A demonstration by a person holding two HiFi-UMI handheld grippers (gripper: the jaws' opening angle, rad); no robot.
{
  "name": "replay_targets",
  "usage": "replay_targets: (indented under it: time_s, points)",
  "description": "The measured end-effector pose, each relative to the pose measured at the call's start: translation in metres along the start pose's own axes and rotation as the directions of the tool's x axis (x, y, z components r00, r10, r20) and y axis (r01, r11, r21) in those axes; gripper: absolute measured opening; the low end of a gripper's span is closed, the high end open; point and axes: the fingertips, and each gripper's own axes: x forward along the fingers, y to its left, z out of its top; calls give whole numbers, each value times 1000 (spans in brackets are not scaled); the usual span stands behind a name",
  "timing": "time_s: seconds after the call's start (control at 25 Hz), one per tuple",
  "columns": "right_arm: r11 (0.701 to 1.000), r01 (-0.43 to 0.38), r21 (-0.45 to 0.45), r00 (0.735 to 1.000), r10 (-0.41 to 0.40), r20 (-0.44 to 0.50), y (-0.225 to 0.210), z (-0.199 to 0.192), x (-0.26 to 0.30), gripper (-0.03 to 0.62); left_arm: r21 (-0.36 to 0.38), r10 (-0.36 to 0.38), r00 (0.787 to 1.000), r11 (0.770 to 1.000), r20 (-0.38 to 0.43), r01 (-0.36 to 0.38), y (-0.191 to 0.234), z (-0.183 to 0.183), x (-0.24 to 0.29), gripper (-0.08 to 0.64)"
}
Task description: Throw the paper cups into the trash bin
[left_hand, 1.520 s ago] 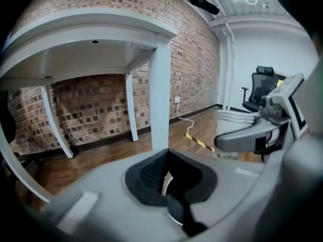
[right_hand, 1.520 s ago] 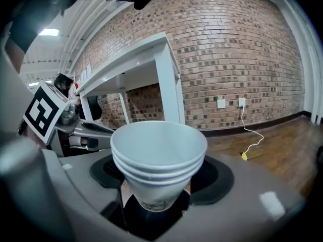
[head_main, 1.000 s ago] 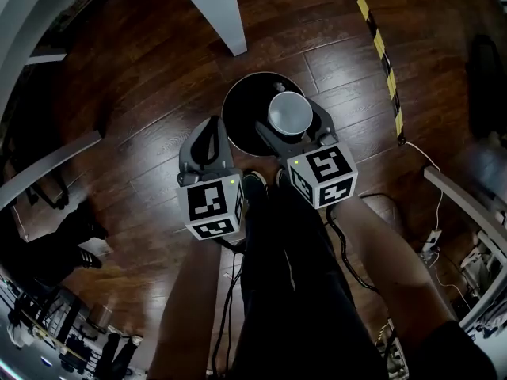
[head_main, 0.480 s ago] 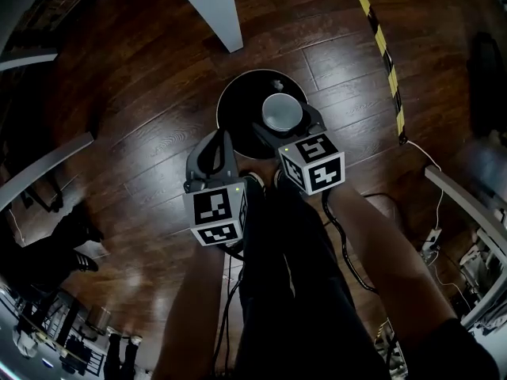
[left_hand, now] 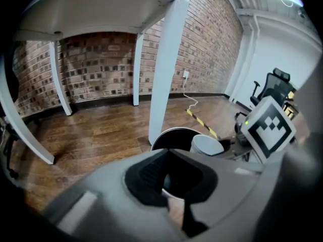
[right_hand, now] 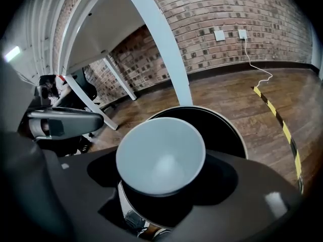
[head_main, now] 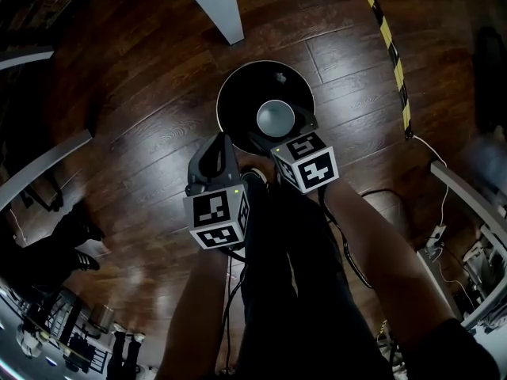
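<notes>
One dark wooden floor (head_main: 142, 133) of glossy planks runs under everything, and one red-brown brick wall (left_hand: 96, 64) with rough, pale mortar lines closes the far side. One white table (left_hand: 101, 9) stands at the far left. Four of its smooth, straight legs show in the left gripper view.

One trash bin (head_main: 238, 93), round and black with a thin pale rim, sits on the floor just beyond the person's dark trousers (head_main: 293, 291).

There are two grey, matte grippers. The left gripper (head_main: 222, 141) hangs at the bin's near left edge with its jaws together at the tips and nothing between them. The right gripper (head_main: 276, 125) reaches over the bin's near side. Its jaws have just been opening and stand spread wider than the cup between them.

Each gripper carries one cube, the left cube (head_main: 215, 218) and the right cube (head_main: 306, 162), both white with blocky black square patterns.

One paper cup (right_hand: 160, 158), plain white, smooth and tapering to a round bottom, lies between the right jaws above the bin's mouth, with its open end towards the gripper's camera.

One yellow-and-black striped tape (head_main: 388, 38) crosses the floor at the far right. One black office chair (left_hand: 272, 87) stands far right, and two white wall sockets (right_hand: 219, 35) sit on the brick.
</notes>
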Motion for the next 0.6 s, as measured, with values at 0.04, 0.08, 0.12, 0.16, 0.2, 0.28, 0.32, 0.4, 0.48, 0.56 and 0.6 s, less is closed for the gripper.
replay_targets:
  time_s: [0.04, 0.08, 0.12, 0.16, 0.2, 0.28, 0.32, 0.4, 0.48, 0.56, 0.6]
  points:
    - [1000, -2, 2, 1000, 2, 3, 2, 0, 0, 393, 1, -1, 1000, 1000, 0, 1, -1, -1, -1, 5]
    - [1000, -4, 2, 1000, 4, 4, 4, 1, -1, 398, 4, -2, 1000, 1000, 0, 2, -1, -2, -2, 5]
    - [1000, -5, -1, 1000, 5, 2, 5, 2, -1, 405, 7, -2, 1000, 1000, -1, 2, -1, -3, -2, 5]
    - [1000, -6, -5, 1000, 6, 0, 6, 3, -1, 407, 7, -2, 1000, 1000, -2, 2, -1, -3, -2, 5]
    - [1000, -7, -10, 1000, 7, -3, 7, 3, -1, 408, 7, 0, 1000, 1000, -2, 0, 0, -3, -2, 5]
    - [1000, -8, -18, 1000, 8, -7, 7, 2, 1, 408, 5, 4, 1000, 1000, 0, -4, 0, -3, -2, 5]
    - [1000, -6, -21, 1000, 5, -7, 7, 2, 1, 408, 5, 6, 1000, 1000, 1, -6, 1, -2, -2, 5]
    - [1000, 1, -21, 1000, -1, 2, 7, 6, -1, 408, 8, 10, 1000, 1000, 6, -10, 2, 0, -3, 5]
    - [1000, 6, -22, 1000, -6, 16, 6, 10, -4, 408, 14, 17, 1000, 1000, 14, -17, 3, 3, -5, 5]
    - [1000, 9, -25, 999, -8, 40, 7, 15, -12, 408, 17, 24, 999, 1000, 29, -25, 3, 9, -11, 5]
    - [1000, 10, -26, 998, -8, 57, 8, 20, -19, 408, 16, 29, 999, 999, 39, -29, 3, 14, -14, 5]
